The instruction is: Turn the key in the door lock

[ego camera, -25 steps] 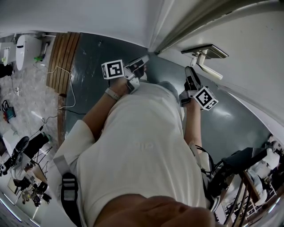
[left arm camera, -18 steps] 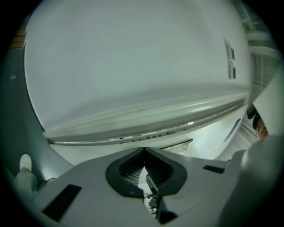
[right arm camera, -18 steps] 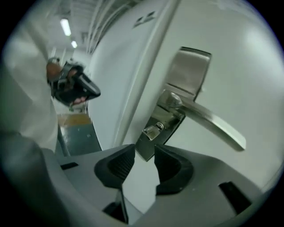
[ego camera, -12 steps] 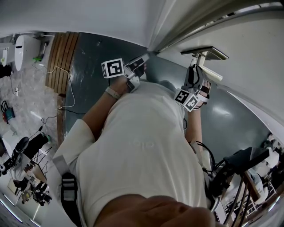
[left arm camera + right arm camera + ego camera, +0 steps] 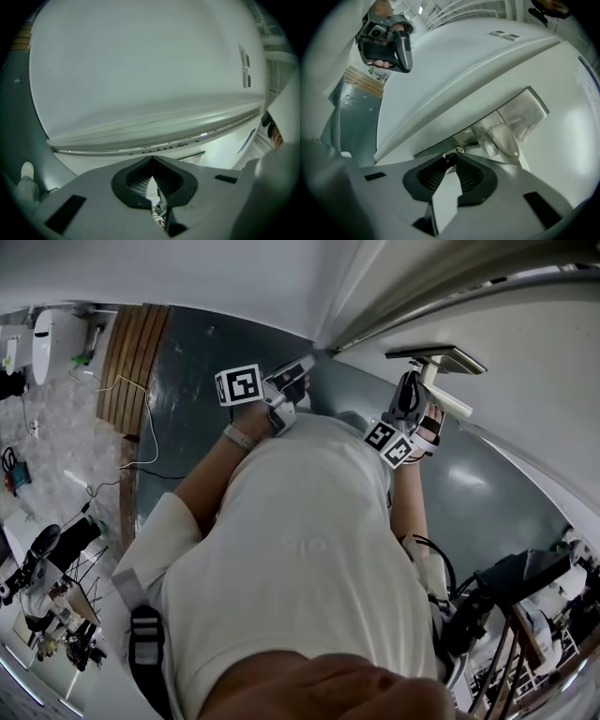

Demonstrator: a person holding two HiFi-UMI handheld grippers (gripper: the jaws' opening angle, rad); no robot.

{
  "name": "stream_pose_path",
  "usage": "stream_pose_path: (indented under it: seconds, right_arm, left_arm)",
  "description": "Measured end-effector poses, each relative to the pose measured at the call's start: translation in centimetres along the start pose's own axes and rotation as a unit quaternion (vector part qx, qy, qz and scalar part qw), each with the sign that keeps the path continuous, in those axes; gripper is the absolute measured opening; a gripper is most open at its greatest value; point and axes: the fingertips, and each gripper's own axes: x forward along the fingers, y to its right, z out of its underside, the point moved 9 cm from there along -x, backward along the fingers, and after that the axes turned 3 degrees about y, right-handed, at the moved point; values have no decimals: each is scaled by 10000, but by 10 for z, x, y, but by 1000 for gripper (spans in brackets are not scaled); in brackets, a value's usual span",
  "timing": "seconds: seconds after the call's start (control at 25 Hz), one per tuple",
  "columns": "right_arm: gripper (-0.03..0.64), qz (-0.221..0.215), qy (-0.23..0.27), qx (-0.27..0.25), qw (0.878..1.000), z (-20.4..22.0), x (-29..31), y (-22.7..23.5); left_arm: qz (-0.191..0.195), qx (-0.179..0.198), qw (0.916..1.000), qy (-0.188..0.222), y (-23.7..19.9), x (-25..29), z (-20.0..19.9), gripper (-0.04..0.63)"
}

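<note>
The step in hand called for rolling the right gripper (image 5: 450,160) squarely about the key's axis, without levering. Its fingers, just closing, pinched the small silver metal key (image 5: 451,152) in the brushed-steel lock plate (image 5: 465,137) beneath the silver lever handle (image 5: 508,124). The left gripper (image 5: 152,164) was closed and empty.

Count: 1 door (image 5: 525,381), 1 lever handle (image 5: 450,401) on it, 1 key (image 5: 453,152) under that handle. 2 grippers at the door: left gripper (image 5: 302,369), right gripper (image 5: 410,382). 2 marker cubes (image 5: 239,385), one per gripper. Floor left of the door: 1 white cable (image 5: 142,423).
</note>
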Motion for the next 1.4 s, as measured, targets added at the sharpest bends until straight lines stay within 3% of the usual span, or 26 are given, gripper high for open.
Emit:
stream_pose_path:
  seconds: [0.2,0.4,0.68,0.8,0.88,0.96,1.16,1.28,1.4]
  right_arm:
    - [72,0,53,853,9963,1,1,5]
    - [72,-72,96,1797,9837,5,1,8]
    - [69,-278,251,3131,9490,7,2,14]
    - [67,-435,293,3955,9170,13,2,16]
    - [59,-551,300,4638,8837,19,2,17]
    - [57,-621,318,5174,8529,23,2,17]
    - [57,-722,364,5713,8168,25,4,18]
    - [57,-803,405,6153,7831,28,4,19]
    - [57,-908,442,6663,7388,30,5,19]
  left_arm:
    - [-70,-28,10000,-6,1,0,-1,6]
    - [-39,-50,10000,-22,1,3,2,6]
    - [84,-233,9997,16,5,4,2,6]
    - [-17,-145,9999,10,4,2,0,6]
    - [166,-309,9994,45,7,3,2,6]
    - [87,-251,9996,31,5,2,1,6]
    - [28,-194,9998,28,3,1,0,6]
    - [4,-168,9999,34,2,0,0,6]
    - [24,-243,9997,56,3,0,0,6]
